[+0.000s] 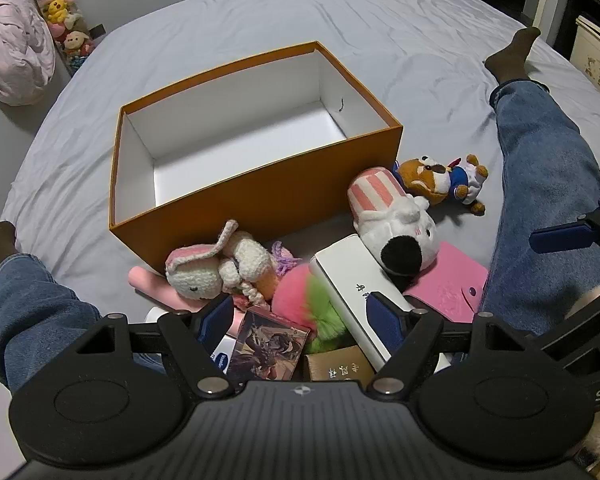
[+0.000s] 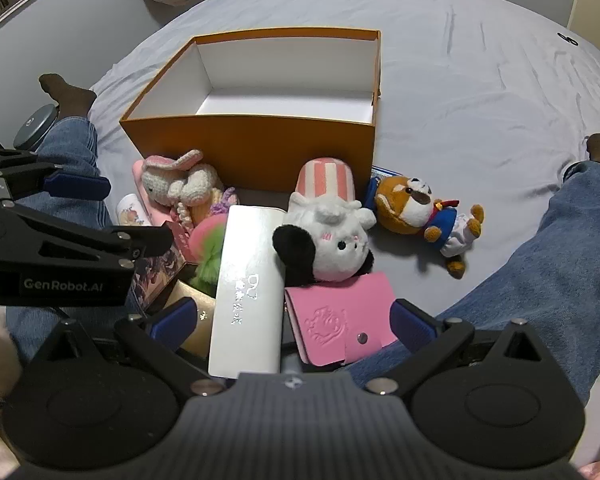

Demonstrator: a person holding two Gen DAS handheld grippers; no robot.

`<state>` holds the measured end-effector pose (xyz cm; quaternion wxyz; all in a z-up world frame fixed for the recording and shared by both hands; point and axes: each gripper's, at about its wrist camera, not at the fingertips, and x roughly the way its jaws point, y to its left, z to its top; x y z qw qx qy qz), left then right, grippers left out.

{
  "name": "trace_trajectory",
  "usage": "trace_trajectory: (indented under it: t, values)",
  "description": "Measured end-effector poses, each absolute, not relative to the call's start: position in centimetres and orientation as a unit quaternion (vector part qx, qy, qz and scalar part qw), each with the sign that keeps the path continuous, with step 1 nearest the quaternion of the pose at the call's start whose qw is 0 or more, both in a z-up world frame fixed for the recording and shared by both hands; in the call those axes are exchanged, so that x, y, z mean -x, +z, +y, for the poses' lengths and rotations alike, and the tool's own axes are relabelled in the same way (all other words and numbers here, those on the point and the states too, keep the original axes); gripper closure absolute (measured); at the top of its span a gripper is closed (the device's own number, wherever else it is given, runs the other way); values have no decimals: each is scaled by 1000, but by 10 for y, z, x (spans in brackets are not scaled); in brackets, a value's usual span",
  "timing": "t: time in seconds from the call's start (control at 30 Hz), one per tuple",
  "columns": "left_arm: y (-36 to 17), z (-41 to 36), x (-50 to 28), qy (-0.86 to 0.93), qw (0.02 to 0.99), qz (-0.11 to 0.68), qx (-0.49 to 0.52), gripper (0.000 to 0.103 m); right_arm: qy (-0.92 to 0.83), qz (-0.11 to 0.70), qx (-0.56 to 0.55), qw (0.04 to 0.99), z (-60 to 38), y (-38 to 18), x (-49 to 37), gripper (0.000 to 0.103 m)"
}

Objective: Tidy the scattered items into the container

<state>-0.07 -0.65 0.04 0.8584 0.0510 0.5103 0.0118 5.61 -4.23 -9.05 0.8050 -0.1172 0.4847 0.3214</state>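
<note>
An orange box with a white, empty inside stands on the grey bed; it also shows in the right wrist view. In front of it lies a pile: a crocheted bunny, a white plush with a striped hat, a brown dog plush, a long white box, a pink wallet, a pink-green pompom and a picture card box. My left gripper is open over the card box. My right gripper is open over the white box and wallet.
The person's jeans legs lie either side of the pile. A pink quilt and a row of plush toys sit beside the bed at the left. A small brown box and a white tube lie in the pile.
</note>
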Motion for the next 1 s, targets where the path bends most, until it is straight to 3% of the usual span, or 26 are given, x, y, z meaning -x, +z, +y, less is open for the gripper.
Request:
trace_trajectory:
  t: [1.0]
  values:
    - [-5,-9,5,15,857,513,-50,17,322,486,120,804,-42,-92,-55,0]
